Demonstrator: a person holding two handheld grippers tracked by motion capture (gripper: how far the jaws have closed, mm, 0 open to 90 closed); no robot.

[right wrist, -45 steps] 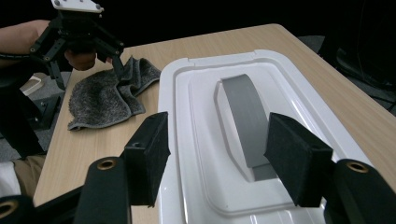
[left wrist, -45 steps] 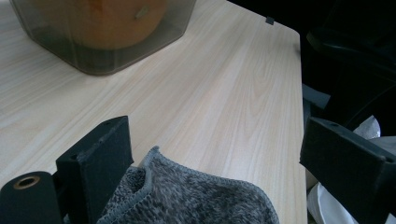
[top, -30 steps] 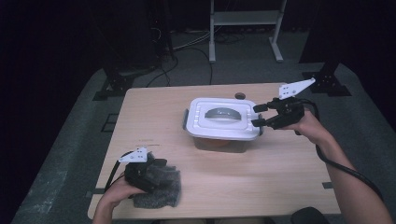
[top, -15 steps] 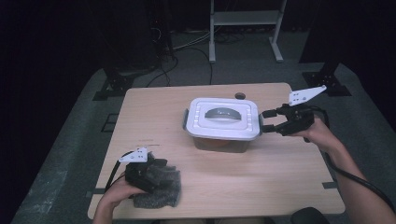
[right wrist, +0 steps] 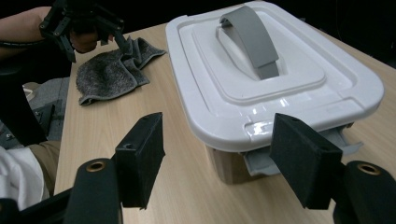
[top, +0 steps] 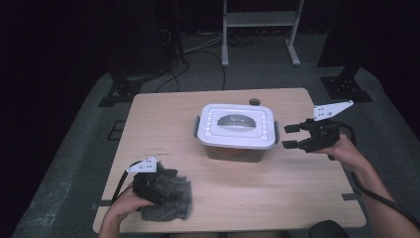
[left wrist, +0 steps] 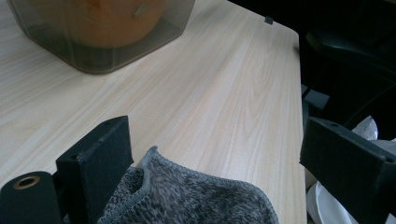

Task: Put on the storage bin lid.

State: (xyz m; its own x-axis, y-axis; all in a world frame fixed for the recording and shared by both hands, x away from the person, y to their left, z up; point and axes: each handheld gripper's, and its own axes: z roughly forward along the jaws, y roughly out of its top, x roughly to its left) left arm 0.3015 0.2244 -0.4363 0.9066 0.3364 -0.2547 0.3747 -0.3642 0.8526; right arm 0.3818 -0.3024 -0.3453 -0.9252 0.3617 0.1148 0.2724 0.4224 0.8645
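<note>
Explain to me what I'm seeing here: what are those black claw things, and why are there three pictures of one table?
A person sits at a wooden table and holds a two-jaw hand tool in each hand. One picture comes from a camera above; the other two come from small cameras riding on each tool, looking along its black jaws. On the table stands a plastic box with a white lid and a grey handle; something orange shows through its wall. The left gripper rests open on a grey cloth, not pinching it. The right gripper, its jaws having just been opening, sits beside the box at a grey side latch, holding nothing.
</note>
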